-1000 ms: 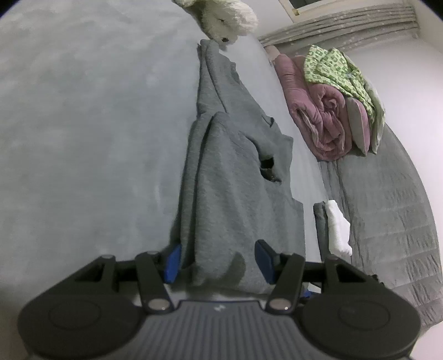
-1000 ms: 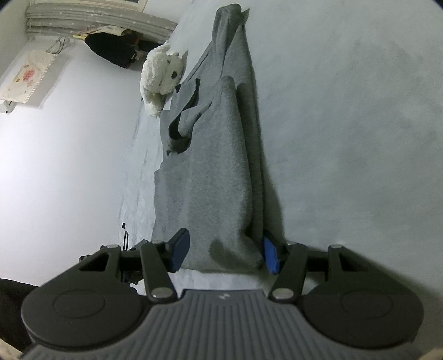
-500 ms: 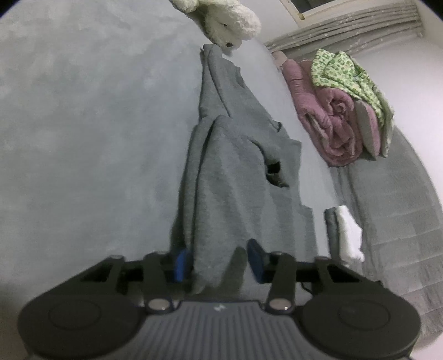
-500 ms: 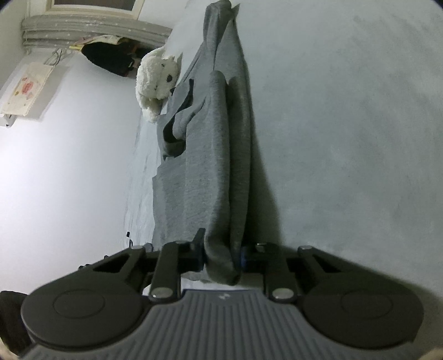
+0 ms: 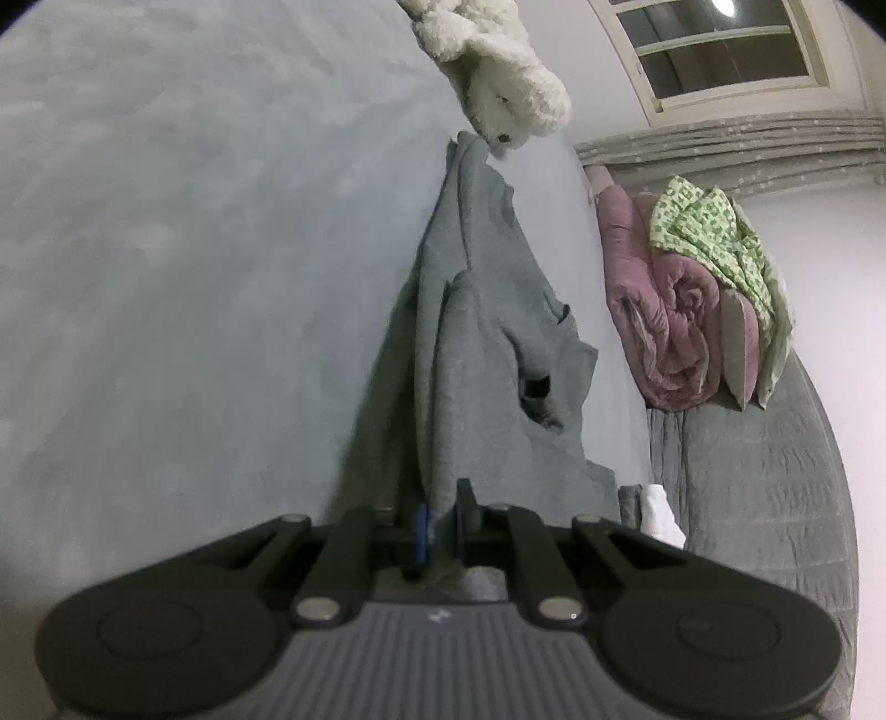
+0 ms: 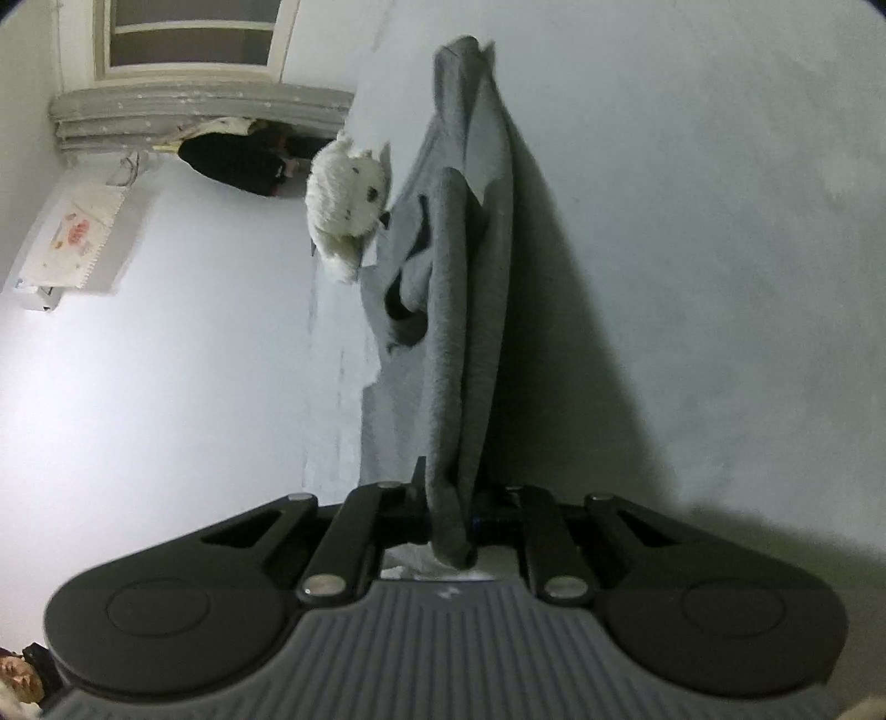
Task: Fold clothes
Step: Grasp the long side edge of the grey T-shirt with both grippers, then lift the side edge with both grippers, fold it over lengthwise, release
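Grey bed cover (image 5: 166,249), wide and bare in both views. Grey sweatshirt (image 5: 476,354) stretched lengthwise across it, near hem pinched at both ends. White plush toy (image 5: 498,94) at the sweatshirt's far end, touching it. Rolled mauve quilt (image 5: 664,327) with green-print cloth (image 5: 714,243) on top, well aside. Left gripper (image 5: 438,531): jaws closing, fabric clamped between them. Right gripper (image 6: 451,518): jaws closing on a thick fold of hem.

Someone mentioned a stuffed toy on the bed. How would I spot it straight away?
Start from the wide pale grey bed and follow the long grey garment to its far end, below the window. The white plush toy lies just beyond it: the only fluffy white thing, with small dark eyes.
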A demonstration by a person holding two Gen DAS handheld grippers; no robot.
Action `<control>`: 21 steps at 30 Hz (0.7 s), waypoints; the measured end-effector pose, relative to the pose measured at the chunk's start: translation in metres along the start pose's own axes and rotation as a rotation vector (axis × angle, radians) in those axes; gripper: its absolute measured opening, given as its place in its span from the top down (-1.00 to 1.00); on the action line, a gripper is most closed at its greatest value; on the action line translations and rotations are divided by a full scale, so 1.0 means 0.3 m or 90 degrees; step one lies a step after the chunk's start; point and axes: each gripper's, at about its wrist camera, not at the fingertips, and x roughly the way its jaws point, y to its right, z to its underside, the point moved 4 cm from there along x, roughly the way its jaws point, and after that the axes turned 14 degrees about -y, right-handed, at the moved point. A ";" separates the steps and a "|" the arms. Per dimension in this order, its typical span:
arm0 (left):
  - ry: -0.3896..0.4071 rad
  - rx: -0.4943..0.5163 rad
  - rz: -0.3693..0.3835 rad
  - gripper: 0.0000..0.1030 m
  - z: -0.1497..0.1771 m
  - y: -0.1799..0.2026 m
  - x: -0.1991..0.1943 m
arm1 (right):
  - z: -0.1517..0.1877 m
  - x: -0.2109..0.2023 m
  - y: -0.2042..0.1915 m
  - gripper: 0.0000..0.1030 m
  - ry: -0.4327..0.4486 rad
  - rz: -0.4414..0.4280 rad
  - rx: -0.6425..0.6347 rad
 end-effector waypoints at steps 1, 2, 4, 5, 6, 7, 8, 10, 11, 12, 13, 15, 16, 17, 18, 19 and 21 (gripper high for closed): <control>-0.001 -0.001 0.000 0.84 0.008 0.008 -0.010 | -0.002 -0.004 -0.008 0.73 -0.001 0.000 0.000; -0.002 -0.002 -0.001 0.84 0.016 0.017 -0.020 | -0.008 -0.006 -0.014 0.73 -0.002 0.002 0.000; -0.006 -0.002 0.000 0.84 0.041 0.033 -0.045 | 0.004 -0.014 -0.041 0.73 -0.003 0.007 -0.006; -0.009 -0.002 0.002 0.84 0.056 0.042 -0.059 | 0.015 -0.018 -0.055 0.73 -0.002 0.008 -0.009; -0.013 -0.004 0.003 0.84 0.072 0.050 -0.072 | 0.026 -0.024 -0.066 0.73 0.000 0.007 -0.009; -0.018 -0.005 0.003 0.84 0.092 0.059 -0.085 | 0.036 -0.030 -0.076 0.73 0.001 0.006 -0.008; -0.022 -0.005 0.003 0.84 0.111 0.066 -0.096 | 0.047 -0.035 -0.083 0.73 0.002 0.005 -0.007; -0.032 -0.005 0.002 0.84 0.157 0.081 -0.120 | 0.070 -0.042 -0.095 0.73 0.005 0.004 -0.005; -0.037 -0.005 0.002 0.84 0.174 0.090 -0.126 | 0.082 -0.043 -0.099 0.73 0.006 0.004 -0.004; -0.041 -0.004 0.003 0.84 0.197 0.094 -0.135 | 0.100 -0.049 -0.100 0.73 0.007 0.004 -0.002; -0.045 -0.002 0.004 0.84 0.220 0.098 -0.145 | 0.118 -0.053 -0.102 0.73 0.007 0.005 -0.001; -0.051 -0.001 0.006 0.84 0.267 0.100 -0.163 | 0.157 -0.068 -0.100 0.73 0.008 0.007 0.001; -0.056 -0.003 0.009 0.84 0.293 0.097 -0.171 | 0.176 -0.079 -0.099 0.73 0.007 0.007 0.003; -0.059 -0.002 0.011 0.84 0.316 0.096 -0.180 | 0.195 -0.089 -0.098 0.73 0.008 0.007 0.005; -0.062 0.000 0.012 0.84 0.339 0.096 -0.190 | 0.211 -0.096 -0.101 0.73 0.009 0.008 0.006; -0.064 0.002 0.013 0.84 0.362 0.095 -0.199 | 0.227 -0.101 -0.106 0.73 0.009 0.008 0.004; -0.070 0.004 0.015 0.84 0.400 0.090 -0.218 | 0.258 -0.110 -0.115 0.73 0.010 0.009 -0.002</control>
